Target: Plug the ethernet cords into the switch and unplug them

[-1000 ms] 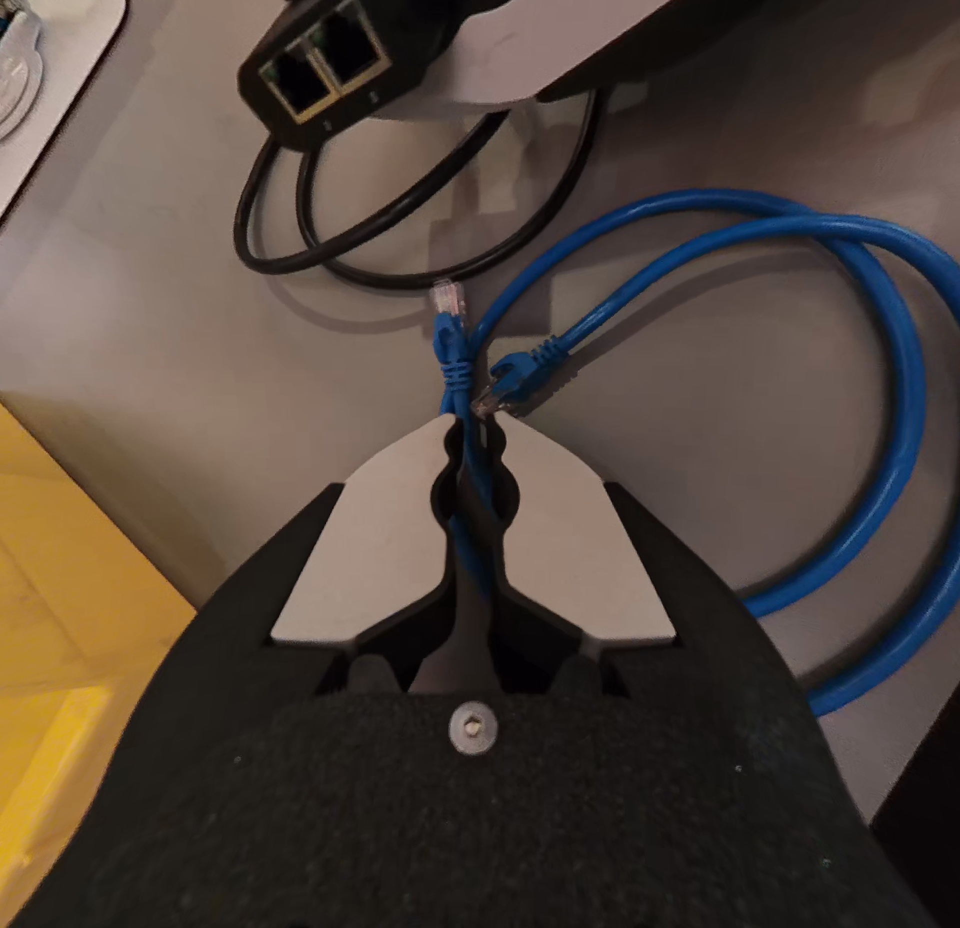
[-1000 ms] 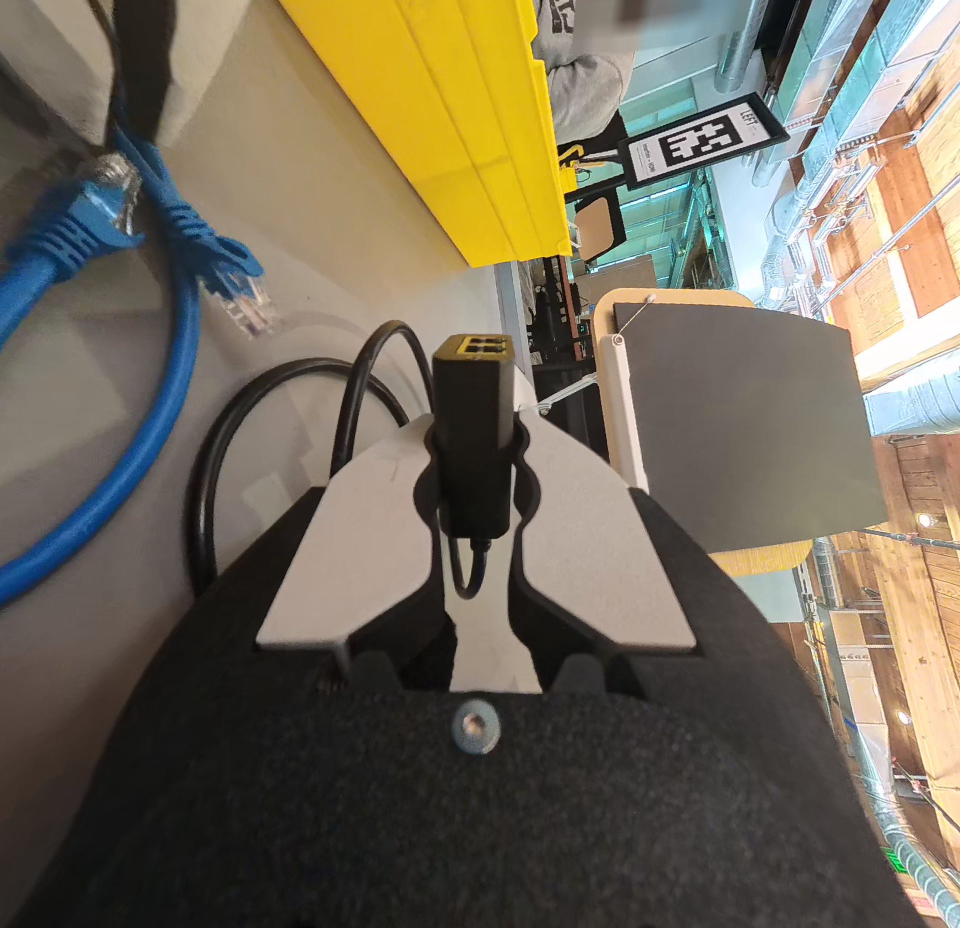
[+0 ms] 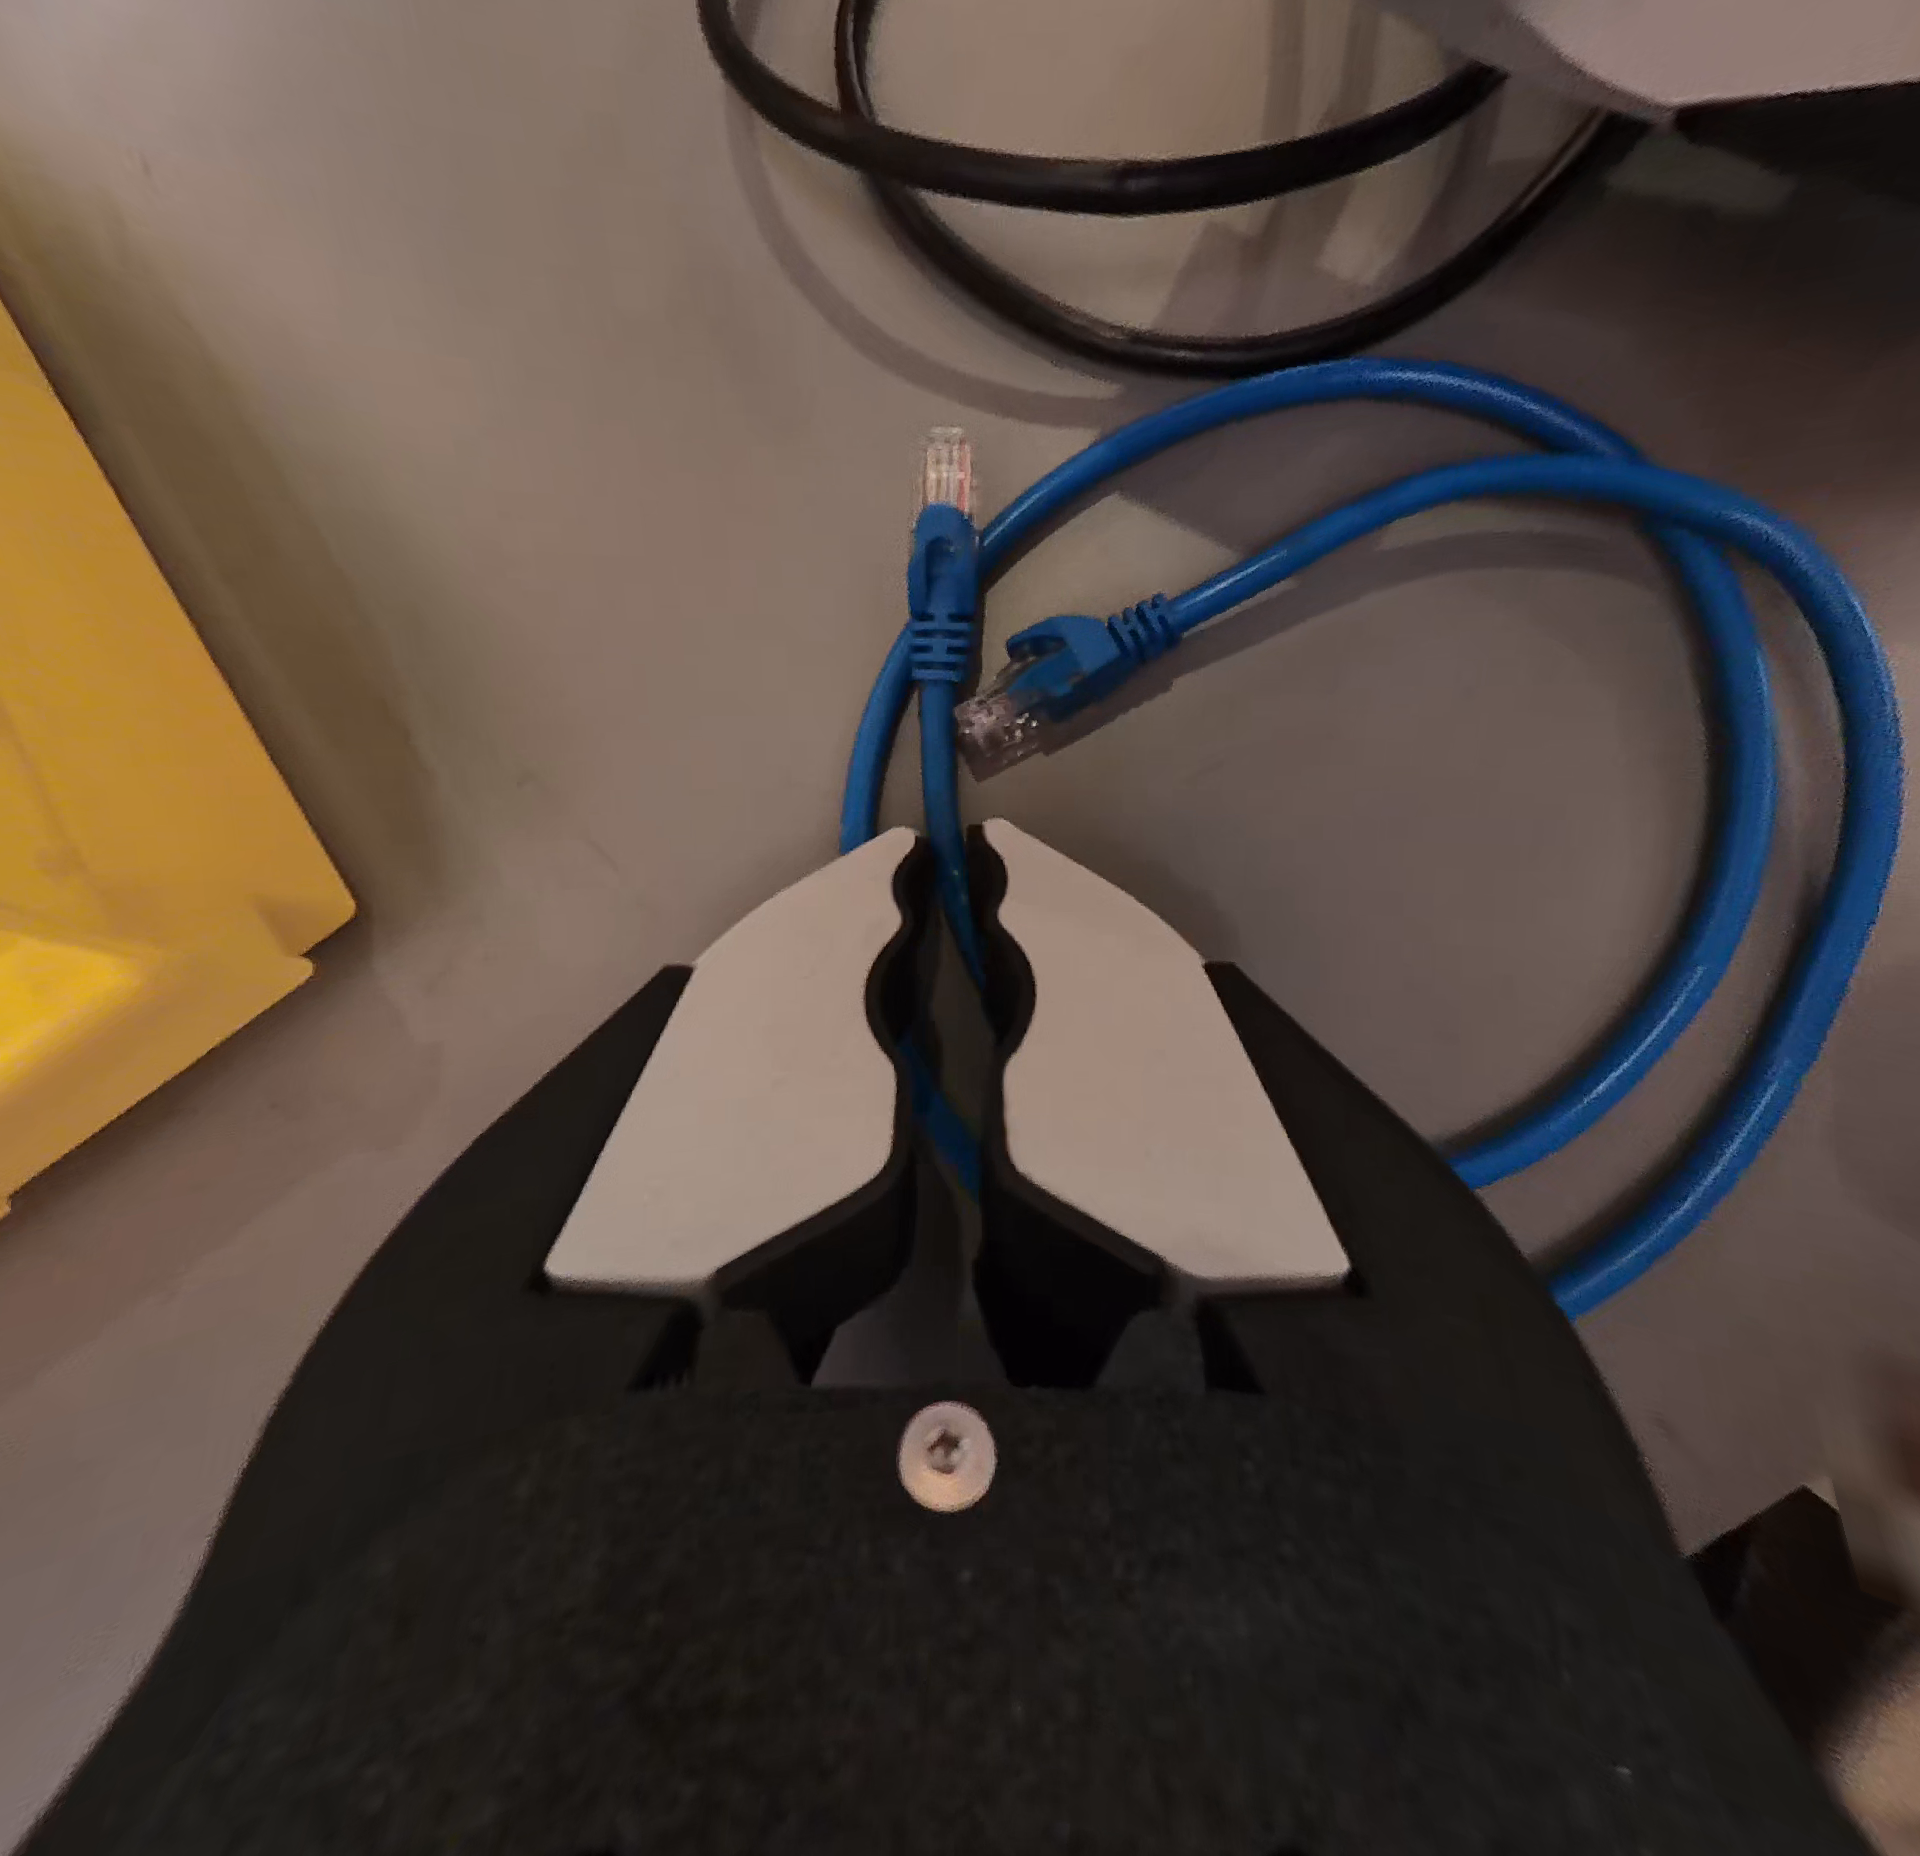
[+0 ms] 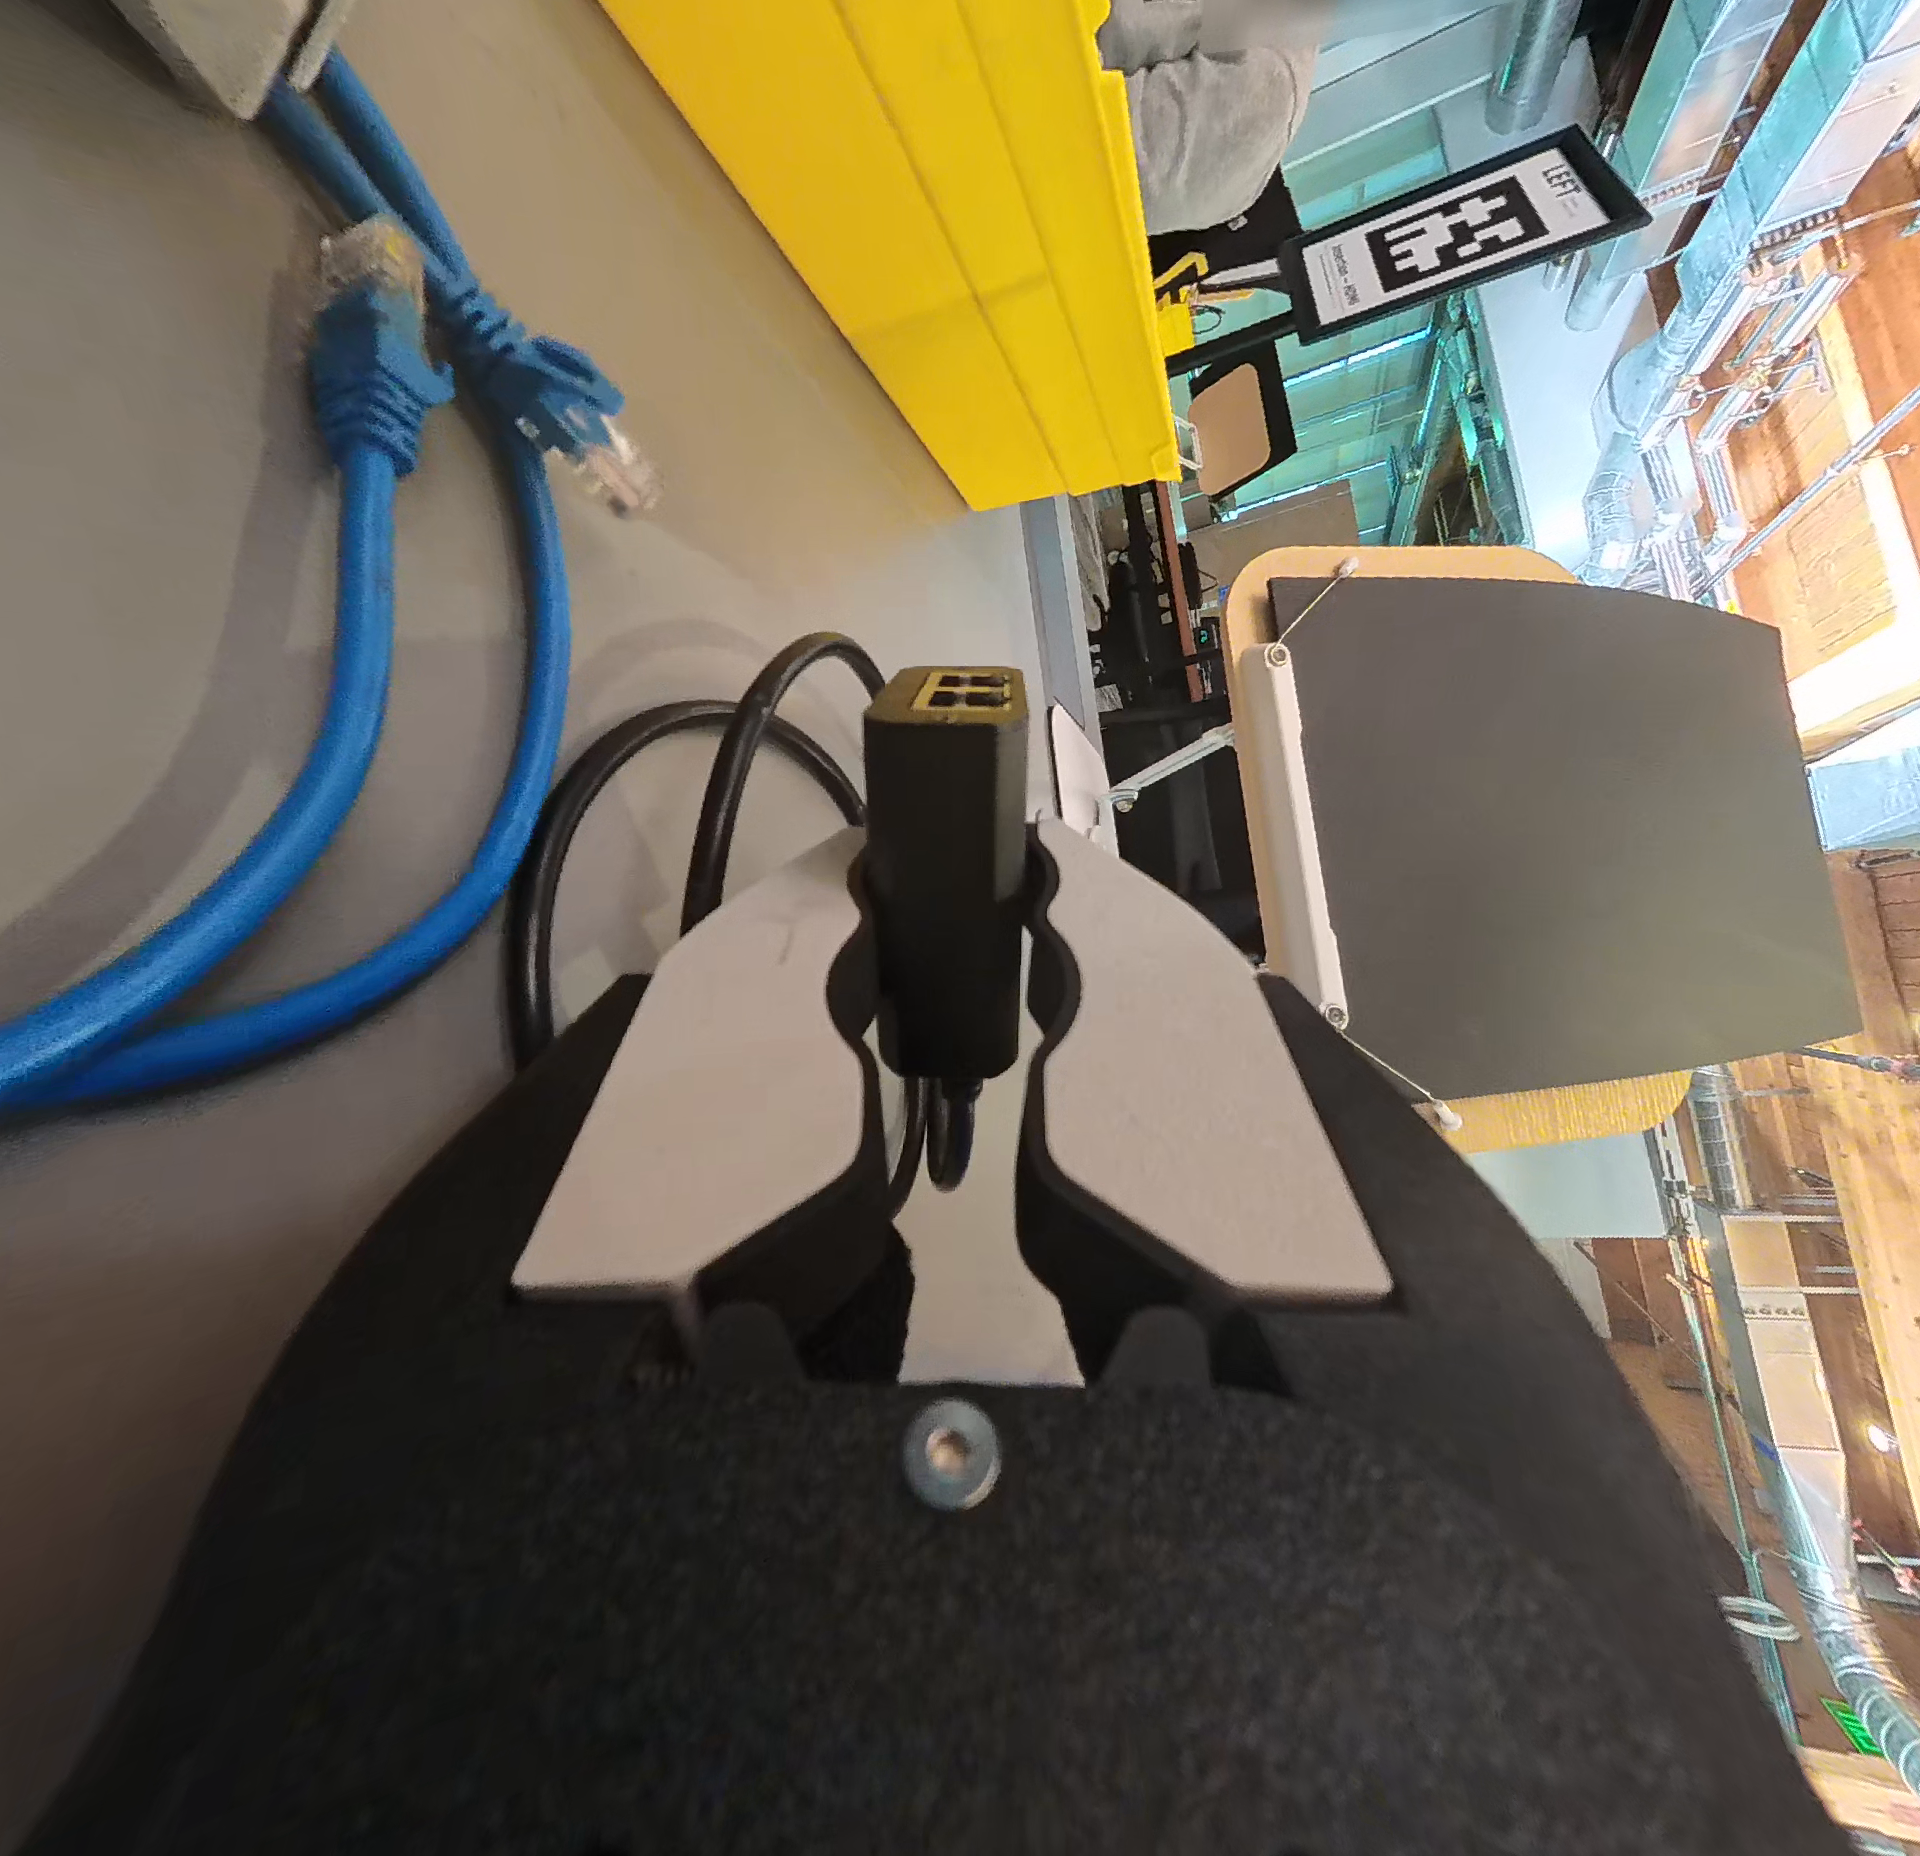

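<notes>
In the left wrist view my left gripper (image 3: pixel 943 838) is shut on a blue ethernet cord (image 3: pixel 940 767). Its clear plug (image 3: pixel 948 476) sticks out ahead of the fingertips. The cord's other plug (image 3: pixel 1013 720) lies on the grey table just right of the held cord. The rest of the cord loops to the right (image 3: pixel 1766 767). In the right wrist view my right gripper (image 4: pixel 945 850) is shut on the small black switch (image 4: pixel 945 871). Its two ports (image 4: pixel 951 692) face away from me. Both blue plugs (image 4: pixel 582 435) show at the upper left, with the left gripper's grey fingers (image 4: pixel 208 30) at the corner.
A black cable (image 3: pixel 1039 165) from the switch coils on the table beyond the blue cord. A yellow bin (image 3: pixel 125 767) stands at the left; it also shows in the right wrist view (image 4: pixel 935 196). A dark panel (image 4: pixel 1538 830) and a person in grey (image 4: pixel 1195 61) are behind. Some 15 centimetres of space lies between my two pairs of fingers.
The left gripper has pulled back and shifted with the cord; the switch has left the left wrist view's top. The right gripper still holds the switch, and the blue plugs sit nearer to it.
</notes>
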{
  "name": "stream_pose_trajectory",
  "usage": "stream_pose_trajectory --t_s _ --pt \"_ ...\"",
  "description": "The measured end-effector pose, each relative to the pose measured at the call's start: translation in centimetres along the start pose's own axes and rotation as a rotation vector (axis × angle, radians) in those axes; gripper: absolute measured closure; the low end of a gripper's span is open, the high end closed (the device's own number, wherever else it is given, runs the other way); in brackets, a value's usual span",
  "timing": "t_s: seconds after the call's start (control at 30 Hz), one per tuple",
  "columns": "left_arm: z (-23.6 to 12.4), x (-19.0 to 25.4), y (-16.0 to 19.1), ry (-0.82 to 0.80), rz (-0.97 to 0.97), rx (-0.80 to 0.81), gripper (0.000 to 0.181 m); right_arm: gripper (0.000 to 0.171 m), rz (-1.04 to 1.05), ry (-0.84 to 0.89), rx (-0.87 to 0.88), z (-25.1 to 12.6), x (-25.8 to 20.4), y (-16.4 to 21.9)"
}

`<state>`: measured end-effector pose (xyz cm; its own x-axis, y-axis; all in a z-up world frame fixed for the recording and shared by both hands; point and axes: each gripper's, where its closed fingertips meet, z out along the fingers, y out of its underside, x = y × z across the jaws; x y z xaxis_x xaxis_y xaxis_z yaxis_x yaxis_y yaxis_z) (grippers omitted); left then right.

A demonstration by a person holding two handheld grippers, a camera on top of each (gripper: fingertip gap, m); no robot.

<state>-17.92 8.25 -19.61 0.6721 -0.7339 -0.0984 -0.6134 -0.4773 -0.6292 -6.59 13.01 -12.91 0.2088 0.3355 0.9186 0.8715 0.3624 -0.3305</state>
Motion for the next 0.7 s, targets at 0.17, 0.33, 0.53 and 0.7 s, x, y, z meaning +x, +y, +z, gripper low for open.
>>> stream_pose_trajectory --t_s 0.17,0.33,0.53,0.7 --pt "0.6 0.6 -0.8 0.049 0.108 0.034 0.175 0.147 -0.012 0.012 0.009 0.0 0.2 -0.1" --pt "-0.6 1.0 -1.4 0.327 0.032 -0.047 0.176 0.147 -0.109 0.042 0.030 0.1 0.0 -0.4" --pt "-6.6 0.6 -3.8 0.450 0.074 -0.050 0.176 0.147 -0.172 0.057 0.058 0.0 -0.5 -1.3" --pt "-6.3 2.0 -4.0 0.474 0.118 -0.127 0.176 0.147 -0.221 0.058 0.057 0.1 -1.1 -1.7"
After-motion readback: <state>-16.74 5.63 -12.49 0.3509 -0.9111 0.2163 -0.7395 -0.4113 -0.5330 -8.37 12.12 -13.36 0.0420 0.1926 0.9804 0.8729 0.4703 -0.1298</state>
